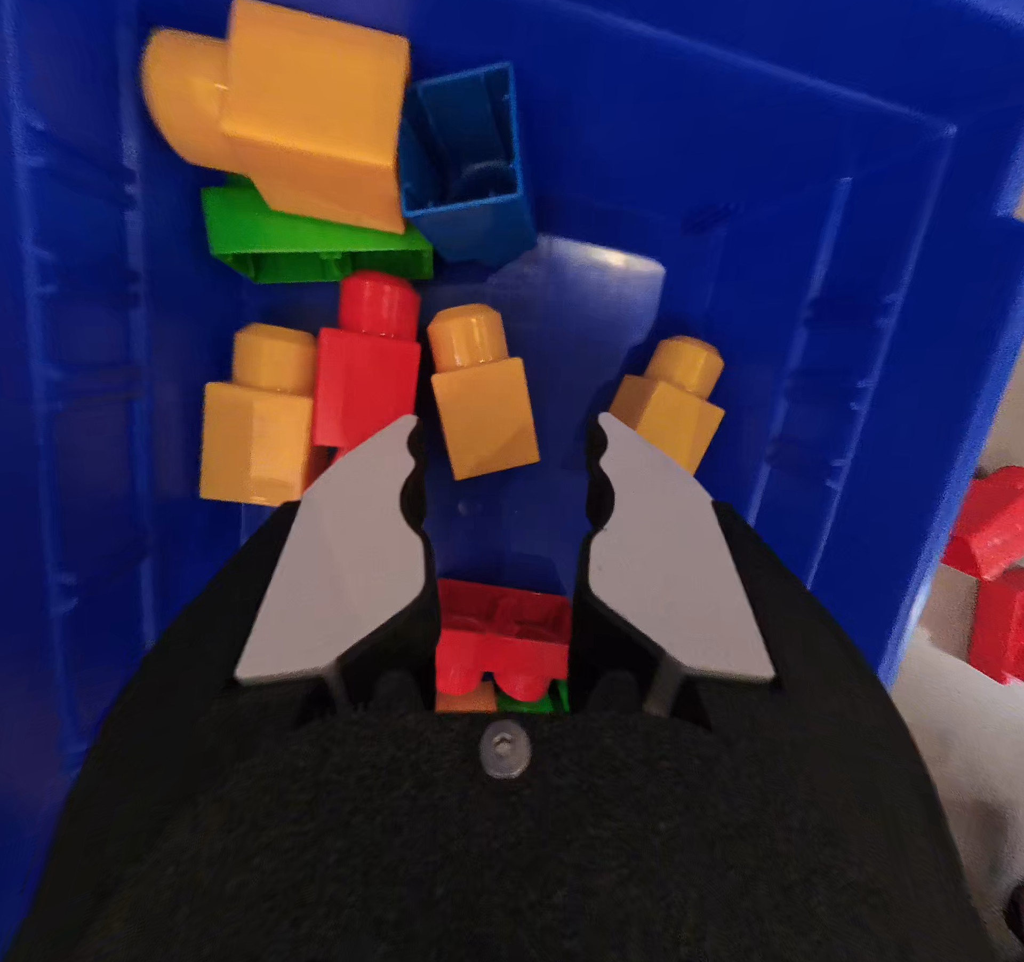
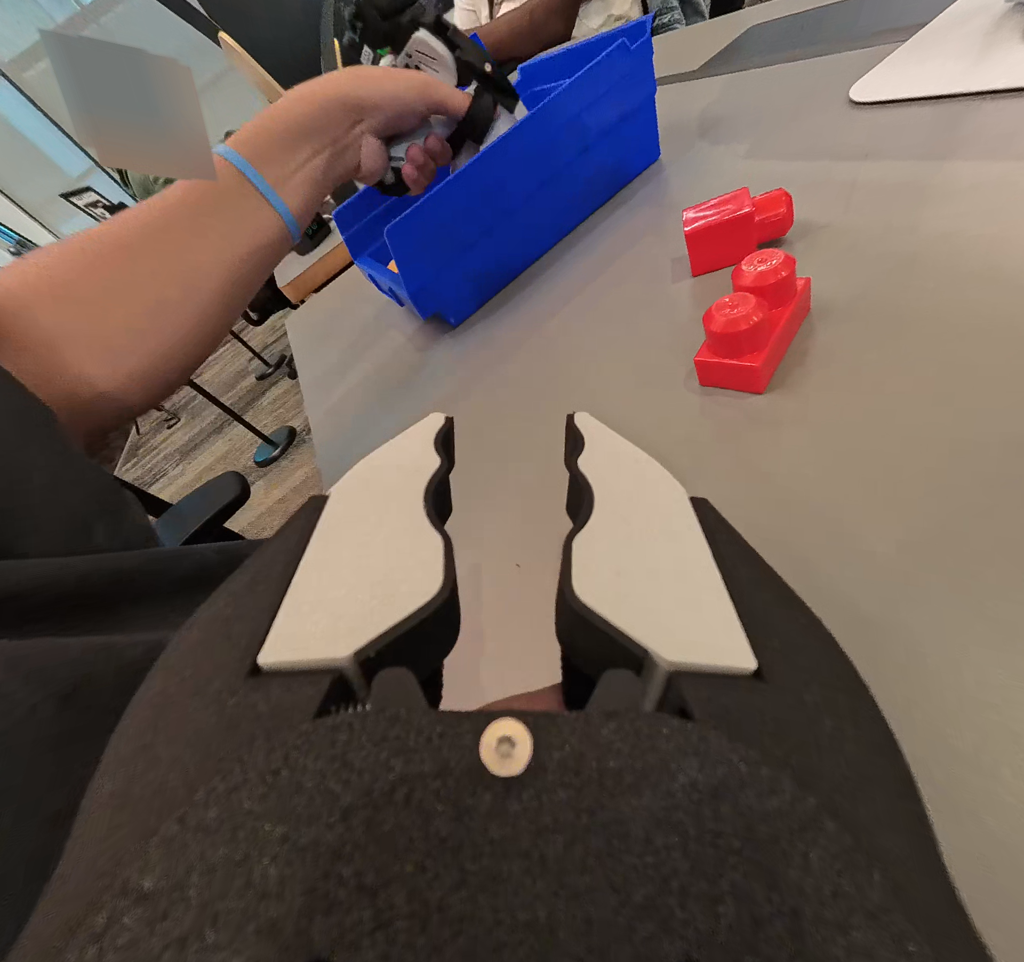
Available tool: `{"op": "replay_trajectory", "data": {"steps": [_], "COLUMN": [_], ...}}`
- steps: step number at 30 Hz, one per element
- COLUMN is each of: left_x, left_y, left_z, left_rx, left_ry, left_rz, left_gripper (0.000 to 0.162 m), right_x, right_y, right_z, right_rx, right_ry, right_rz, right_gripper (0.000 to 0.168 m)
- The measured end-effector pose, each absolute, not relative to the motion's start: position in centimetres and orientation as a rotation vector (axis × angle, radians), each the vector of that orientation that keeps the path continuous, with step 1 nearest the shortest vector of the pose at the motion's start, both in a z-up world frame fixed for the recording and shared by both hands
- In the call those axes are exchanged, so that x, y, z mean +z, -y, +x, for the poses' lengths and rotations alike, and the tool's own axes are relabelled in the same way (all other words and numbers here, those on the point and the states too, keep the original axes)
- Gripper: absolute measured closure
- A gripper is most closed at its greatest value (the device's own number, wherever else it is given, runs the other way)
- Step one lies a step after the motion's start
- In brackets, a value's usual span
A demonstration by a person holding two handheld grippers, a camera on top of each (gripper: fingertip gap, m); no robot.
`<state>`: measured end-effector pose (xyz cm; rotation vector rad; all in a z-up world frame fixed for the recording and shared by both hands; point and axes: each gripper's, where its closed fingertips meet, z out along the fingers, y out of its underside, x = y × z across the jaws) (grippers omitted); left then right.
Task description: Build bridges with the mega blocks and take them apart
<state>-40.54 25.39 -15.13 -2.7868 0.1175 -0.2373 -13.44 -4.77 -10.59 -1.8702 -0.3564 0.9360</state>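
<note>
My left gripper is open and empty inside the blue bin, above loose blocks. A small yellow block lies just ahead between the fingertips. Another yellow block sits past the right finger, and a red block and a yellow block past the left finger. A large yellow block, a green block and a blue block lie farther in. A red two-stud block lies near the palm. My right gripper is open and empty over the grey table.
Two red blocks lie on the table right of the bin: a single-stud one on its side and a flat two-stud one. A hand holds the left gripper in the bin. Another person sits behind the table. A white stand base is far right. About 40 cm separates my left fingertips from my right.
</note>
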Motion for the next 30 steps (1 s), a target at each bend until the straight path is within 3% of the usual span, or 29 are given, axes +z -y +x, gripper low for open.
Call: {"op": "replay_trajectory", "data": {"steps": [10,13,17,20,26,30], "left_x": [-16.3,-17.4,-18.1,-15.8,-4.5,-6.0], "left_y": [-24.6,-25.3,-25.5,-24.8,-17.9,-14.3], "left_z": [-39.9,-39.5,-39.6,-39.1,-31.8,-24.2], "left_rx": [-0.247,-0.284,-0.186,-0.168,-0.357,-0.346], "left_ry": [-0.105,-0.086,-0.171,-0.347,-0.888,-1.312], "left_rz": [-2.878,-2.899,-2.948,-2.872,-2.397,-2.306], "left_gripper": [0.106,0.121,0.123,0.123,0.123,0.123], "right_x": [-10.6,-10.8,-11.0,-11.1,-11.1,-11.4], "right_y": [4.7,4.8,4.9,4.7,4.1,3.8], "right_z": [-13.2,-13.4,-13.4,-12.9,-11.3,-11.1], "right_rx": [0.937,0.937,0.921,0.883,0.882,0.881], "right_ry": [0.347,0.357,0.373,0.368,0.301,0.294], "right_rz": [-1.872,-1.881,-1.892,-1.895,-1.887,-1.895], "right_gripper": [0.131,0.131,0.131,0.131,0.132,0.132]}}
